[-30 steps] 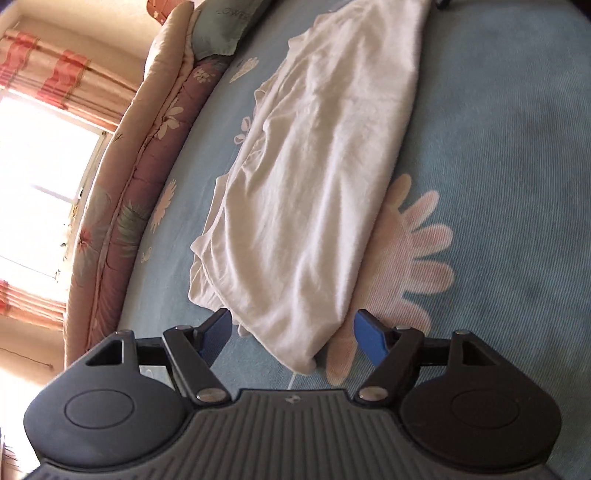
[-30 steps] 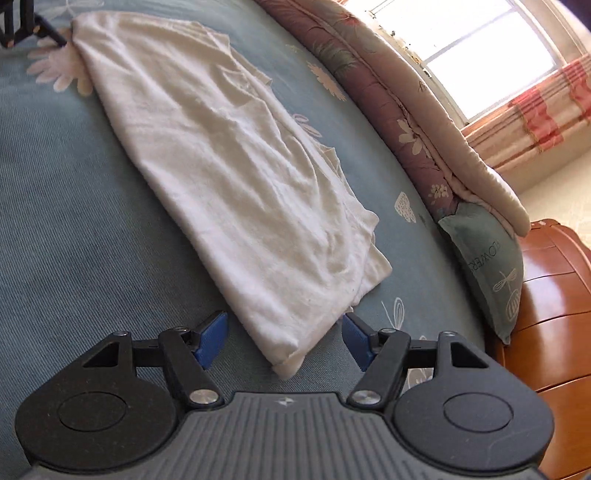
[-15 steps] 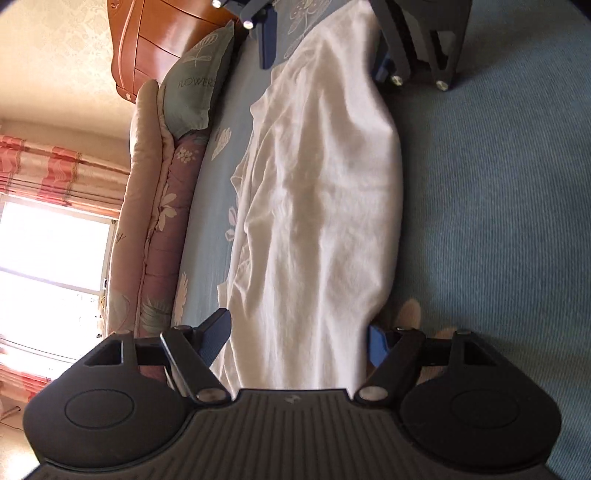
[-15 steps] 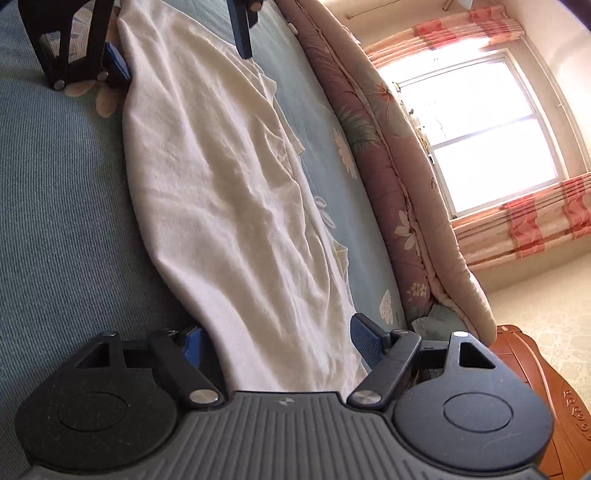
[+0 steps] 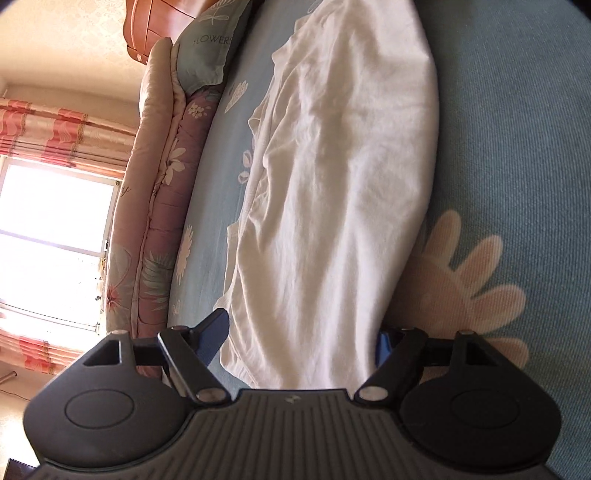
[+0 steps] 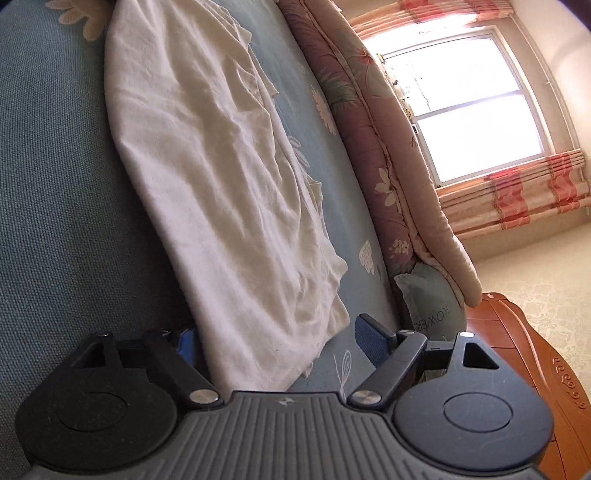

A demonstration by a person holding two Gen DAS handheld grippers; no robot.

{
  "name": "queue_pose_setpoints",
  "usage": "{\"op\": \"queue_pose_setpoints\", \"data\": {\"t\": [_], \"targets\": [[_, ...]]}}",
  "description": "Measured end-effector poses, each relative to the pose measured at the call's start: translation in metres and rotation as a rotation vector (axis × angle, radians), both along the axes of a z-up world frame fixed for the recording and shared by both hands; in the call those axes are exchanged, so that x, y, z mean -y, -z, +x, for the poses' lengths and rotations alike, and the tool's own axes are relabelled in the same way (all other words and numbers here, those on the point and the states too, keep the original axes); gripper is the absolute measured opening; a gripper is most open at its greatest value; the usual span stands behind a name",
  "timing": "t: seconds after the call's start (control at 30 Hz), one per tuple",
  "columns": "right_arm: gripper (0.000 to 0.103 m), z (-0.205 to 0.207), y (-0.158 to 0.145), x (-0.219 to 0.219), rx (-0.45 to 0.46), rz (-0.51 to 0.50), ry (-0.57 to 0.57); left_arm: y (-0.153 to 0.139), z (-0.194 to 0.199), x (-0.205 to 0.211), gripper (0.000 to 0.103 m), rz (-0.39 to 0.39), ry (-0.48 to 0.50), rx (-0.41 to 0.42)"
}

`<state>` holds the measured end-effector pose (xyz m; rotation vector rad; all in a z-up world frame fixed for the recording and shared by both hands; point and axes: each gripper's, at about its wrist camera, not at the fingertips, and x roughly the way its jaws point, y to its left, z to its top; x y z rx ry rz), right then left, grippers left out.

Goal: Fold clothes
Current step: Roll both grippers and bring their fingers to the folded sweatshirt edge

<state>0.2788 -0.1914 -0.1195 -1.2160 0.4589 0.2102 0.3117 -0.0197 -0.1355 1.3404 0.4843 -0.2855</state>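
A white garment [image 5: 343, 184], folded into a long narrow strip, lies flat on the blue flowered bedspread [image 5: 517, 147]. In the left wrist view my left gripper [image 5: 299, 336] stands open, low over the bed, with one end of the strip between its blue pads. The right wrist view shows the other end of the garment [image 6: 207, 166] lying between the fingers of my right gripper [image 6: 279, 339]. Those jaws are opening, and the cloth lies closer to the left finger. Neither gripper appears in the other's view.
A rolled pink and mauve floral quilt [image 5: 166, 184] [image 6: 388, 147] runs along the bed's far side. A teal pillow [image 5: 207, 48] [image 6: 432, 306] lies at the wooden headboard [image 5: 147, 26] [image 6: 517, 350]. Beyond them is a bright window [image 6: 469, 103] with striped curtains.
Both grippers have slid forward, so each end of the strip now lies between the fingers. Half a second ago each saw the other at the far end. The right jaws have widened.
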Motion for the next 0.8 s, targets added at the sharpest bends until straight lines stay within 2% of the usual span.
{"op": "queue_pose_setpoints", "data": {"t": [0.17,0.23,0.4,0.47,0.53,0.57,0.6,0.63,0.67,0.7,0.73,0.77,0.8], "targets": [[0.086,0.013,-0.003,-0.032,-0.002,0.053,-0.053,0.001,0.016,0.026,0.077,-0.003,0.029,-0.014],[0.086,0.017,-0.004,-0.033,-0.011,0.053,-0.059,0.002,0.018,0.016,0.079,0.026,0.015,-0.011],[0.086,0.015,0.001,-0.003,-0.002,-0.029,-0.022,0.006,0.024,-0.013,0.08,0.099,-0.031,0.001],[0.086,0.018,0.001,-0.001,-0.013,-0.025,-0.008,0.01,0.025,-0.007,0.078,0.129,-0.022,0.006],[0.085,0.017,0.006,-0.01,0.009,-0.073,-0.035,0.016,0.022,0.001,0.076,0.175,0.019,0.033],[0.081,0.016,0.009,-0.016,0.014,-0.097,-0.053,0.018,0.021,0.004,0.072,0.189,0.032,0.039],[0.071,0.015,0.012,-0.02,0.01,-0.114,-0.068,0.02,0.02,0.007,0.069,0.203,0.046,0.044],[0.066,0.011,0.016,-0.024,0.002,-0.132,-0.082,0.021,0.019,0.008,0.062,0.199,0.044,0.036],[0.053,0.007,0.02,-0.026,-0.009,-0.143,-0.09,0.022,0.019,0.007,0.054,0.191,0.039,0.025],[0.035,0.004,0.025,-0.028,-0.021,-0.153,-0.098,0.024,0.017,0.007,0.049,0.181,0.031,0.017],[0.025,0.001,0.031,-0.029,-0.03,-0.167,-0.104,0.028,0.015,0.007,0.037,0.177,0.025,0.005],[0.007,-0.002,0.038,-0.031,-0.039,-0.182,-0.111,0.032,0.012,0.007,0.02,0.175,0.021,-0.009],[0.009,-0.005,0.047,-0.032,-0.016,-0.209,-0.114,0.036,0.01,0.008,0.009,0.173,0.017,-0.023]]}}
